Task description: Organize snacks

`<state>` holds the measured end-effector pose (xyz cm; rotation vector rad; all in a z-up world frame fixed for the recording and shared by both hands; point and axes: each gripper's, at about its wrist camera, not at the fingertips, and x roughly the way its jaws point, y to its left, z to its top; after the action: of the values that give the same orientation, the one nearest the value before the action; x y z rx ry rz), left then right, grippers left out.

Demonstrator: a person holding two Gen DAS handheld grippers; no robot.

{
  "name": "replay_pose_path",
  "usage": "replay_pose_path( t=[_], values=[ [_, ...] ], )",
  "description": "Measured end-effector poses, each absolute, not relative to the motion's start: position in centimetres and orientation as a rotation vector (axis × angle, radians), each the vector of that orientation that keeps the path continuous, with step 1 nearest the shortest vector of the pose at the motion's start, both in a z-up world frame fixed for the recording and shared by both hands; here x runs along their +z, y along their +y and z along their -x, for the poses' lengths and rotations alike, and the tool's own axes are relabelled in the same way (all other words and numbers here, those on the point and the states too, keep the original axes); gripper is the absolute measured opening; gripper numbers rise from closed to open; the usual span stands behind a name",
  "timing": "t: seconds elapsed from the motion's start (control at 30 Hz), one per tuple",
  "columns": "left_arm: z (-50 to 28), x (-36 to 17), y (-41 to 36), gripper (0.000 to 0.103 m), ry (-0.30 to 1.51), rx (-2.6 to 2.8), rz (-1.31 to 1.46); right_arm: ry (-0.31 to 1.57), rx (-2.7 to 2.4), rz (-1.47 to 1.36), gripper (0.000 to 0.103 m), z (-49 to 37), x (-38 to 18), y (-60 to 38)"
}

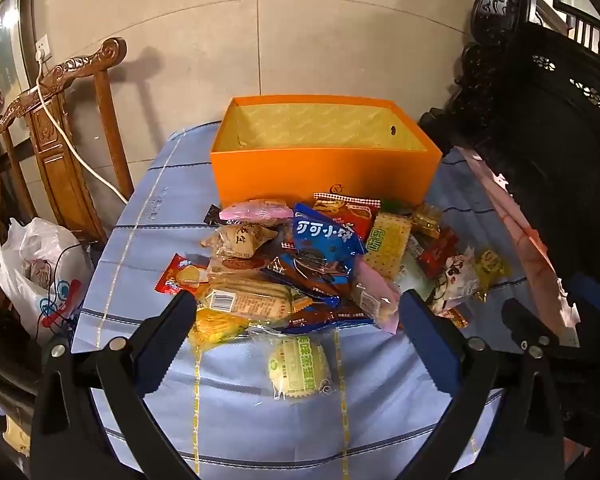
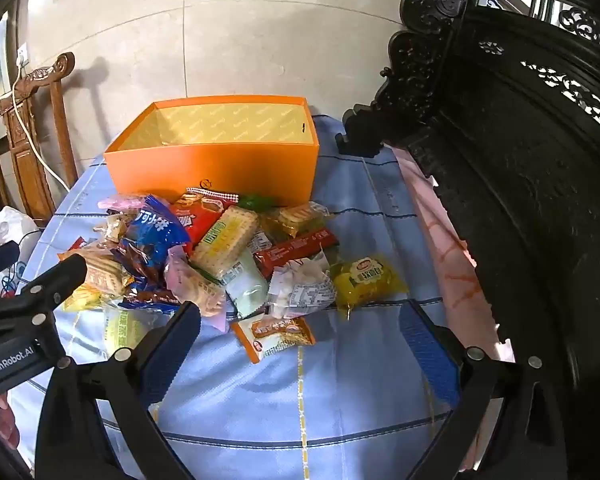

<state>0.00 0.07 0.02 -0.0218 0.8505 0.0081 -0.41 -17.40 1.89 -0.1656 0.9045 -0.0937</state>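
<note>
both claws gape wide and hold nothing, the left claw (image 1: 296,336) over a round pale cake (image 1: 298,366), the right claw (image 2: 300,336) over an orange packet (image 2: 274,336). beyond, the snack pile (image 1: 320,260) covers the blue-clothed desk (image 1: 260,420). behind it stands the open orange box (image 1: 324,172).

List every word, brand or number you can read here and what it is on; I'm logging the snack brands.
"GenRobot.AI": on the black body of the left gripper, seen from the right wrist view.
"可可小" plus a cut-off character: on the blue snack bag.
Barcode on the cracker pack: digits too small to read.
Yellow packet: logo blurred.
Round green pastry and other wrappers: print too blurred to read.
Orange box: small emblem, unreadable.
</note>
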Motion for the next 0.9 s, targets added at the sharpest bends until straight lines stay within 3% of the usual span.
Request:
replay_pose_path(
  t=[0.9],
  values=[
    [-0.4, -0.2, 0.5, 0.099, 0.857, 0.030, 0.033, 0.885, -0.110, 0.118, 0.100, -0.1, 2.5, -18.2]
  ],
)
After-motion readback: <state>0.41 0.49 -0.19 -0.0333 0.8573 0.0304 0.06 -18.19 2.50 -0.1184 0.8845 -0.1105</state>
